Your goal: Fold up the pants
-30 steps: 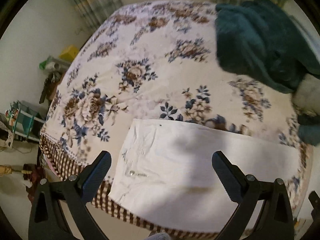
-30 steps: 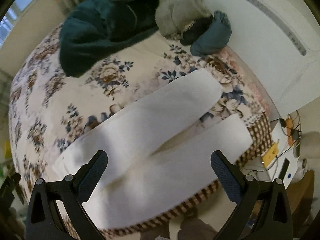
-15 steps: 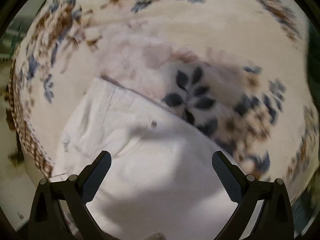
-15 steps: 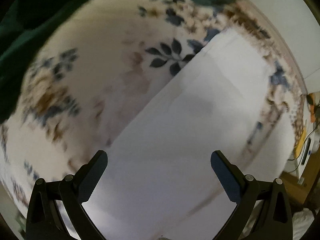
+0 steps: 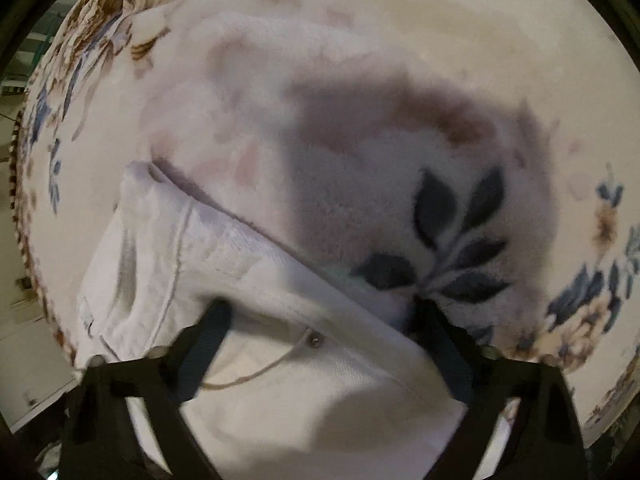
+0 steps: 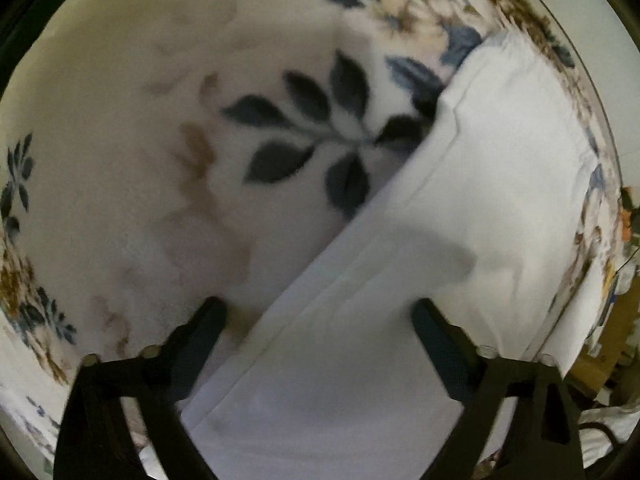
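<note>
Floral fleece blanket (image 5: 360, 80) fills both views, shot from very close, with motion blur. White pants (image 5: 280, 380) lie flat at the near edge: waistband end with rivet (image 5: 315, 339) under the left gripper (image 5: 320, 316), leg section (image 6: 500, 180) running away to the far right under the right gripper (image 6: 316, 312).

Tool state: both sets of jaws spread wide, nothing held. Left gripper straddles the far waistband edge, left finger (image 5: 208, 332) on the cloth, right finger at the edge where pants meet blanket. Right gripper straddles the far edge of the leg: left finger (image 6: 200, 336) on blanket, right finger on cloth.

Risks, as I read it:
- Blanket pile is soft and deep. Closing here could pinch fleece along with the pants, so the lift drags the blanket.
- Pants look like stacked layers; a shallow bite may take only the top layer and the fold opens up.
- Waistband is thick with seams; it may slip out of the left jaws.
- Uneven grips mean a skewed fold line.
- Pants sit near the bed edge, so a drag could pull them off.
</note>
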`<state>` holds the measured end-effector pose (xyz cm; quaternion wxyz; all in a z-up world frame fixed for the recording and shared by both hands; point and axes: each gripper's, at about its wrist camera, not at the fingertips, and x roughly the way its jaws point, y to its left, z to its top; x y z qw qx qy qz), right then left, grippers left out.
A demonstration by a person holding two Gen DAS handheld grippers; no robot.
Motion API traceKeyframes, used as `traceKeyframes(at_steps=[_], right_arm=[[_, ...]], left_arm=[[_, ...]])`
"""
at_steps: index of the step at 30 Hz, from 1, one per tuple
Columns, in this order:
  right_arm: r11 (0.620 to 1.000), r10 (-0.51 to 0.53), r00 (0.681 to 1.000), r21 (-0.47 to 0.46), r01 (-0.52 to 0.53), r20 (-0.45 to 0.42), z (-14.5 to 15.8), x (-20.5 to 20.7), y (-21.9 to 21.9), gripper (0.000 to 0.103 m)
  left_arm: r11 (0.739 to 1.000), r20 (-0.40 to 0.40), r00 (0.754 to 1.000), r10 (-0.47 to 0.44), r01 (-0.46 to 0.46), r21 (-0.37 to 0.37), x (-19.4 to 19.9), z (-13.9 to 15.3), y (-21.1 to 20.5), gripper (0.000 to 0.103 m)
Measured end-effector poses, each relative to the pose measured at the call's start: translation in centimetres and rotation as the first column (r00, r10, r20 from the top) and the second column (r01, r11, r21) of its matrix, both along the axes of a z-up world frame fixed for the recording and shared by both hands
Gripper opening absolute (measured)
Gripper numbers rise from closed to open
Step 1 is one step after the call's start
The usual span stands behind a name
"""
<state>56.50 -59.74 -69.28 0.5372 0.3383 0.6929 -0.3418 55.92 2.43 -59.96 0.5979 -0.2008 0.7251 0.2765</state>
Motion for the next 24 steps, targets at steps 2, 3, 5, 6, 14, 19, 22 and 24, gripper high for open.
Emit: traceKeyframes(at_steps=[2, 3, 5, 6, 14, 19, 22, 24], right_arm=[[1.000, -0.001, 1.000, 0.000, 0.001, 0.012, 0.4, -0.4, 0.1, 0.053], [1.000, 0.001, 1.000, -0.003, 0.000, 0.024, 0.7, -0.7, 0.2, 0.043], [1.000, -0.001, 0.998, 0.018, 0.000, 0.059, 1.2, -1.1, 0.6, 0.013], [1.000, -0.004, 0.997, 0.026, 0.002, 0.078, 1.7, -1.4, 0.9, 0.009], [0.994, 0.103, 0.967, -0.057, -0.092, 0.234, 10.1, -5.1, 3.9, 0.004], [0.994, 0.112, 0.942, -0.054, -0.100, 0.316, 14.6, -11.1, 0.7, 0.004], [0.995, 0.095, 0.931, -0.035, -0.088, 0.352, 17.0, -17.0, -0.9, 0.004], [0.994, 0.112, 0.922, -0.042, -0.104, 0.370, 18.1, -21.3, -0.9, 0.004]], left_arm=[[1.000, 0.057, 0.998, -0.003, 0.003, -0.005, -1.3, 1.6, -0.1, 0.031], [1.000, 0.095, 0.995, 0.008, -0.006, -0.022, -2.2, 2.7, 0.0, 0.024], [0.998, 0.135, 0.991, 0.027, -0.019, -0.065, -3.7, 4.3, 0.3, 0.013], [0.996, 0.151, 0.988, 0.036, -0.024, -0.084, -4.0, 4.8, 0.5, 0.012], [0.974, 0.357, 0.929, 0.092, -0.009, -0.228, -10.4, 11.7, 2.3, 0.008], [0.956, 0.467, 0.876, 0.122, 0.023, -0.293, -12.9, 15.5, 5.5, 0.008], [0.947, 0.509, 0.849, 0.143, 0.032, -0.319, -16.7, 16.9, 5.8, 0.008], [0.951, 0.514, 0.848, 0.133, 0.037, -0.307, -20.6, 17.4, 5.9, 0.008]])
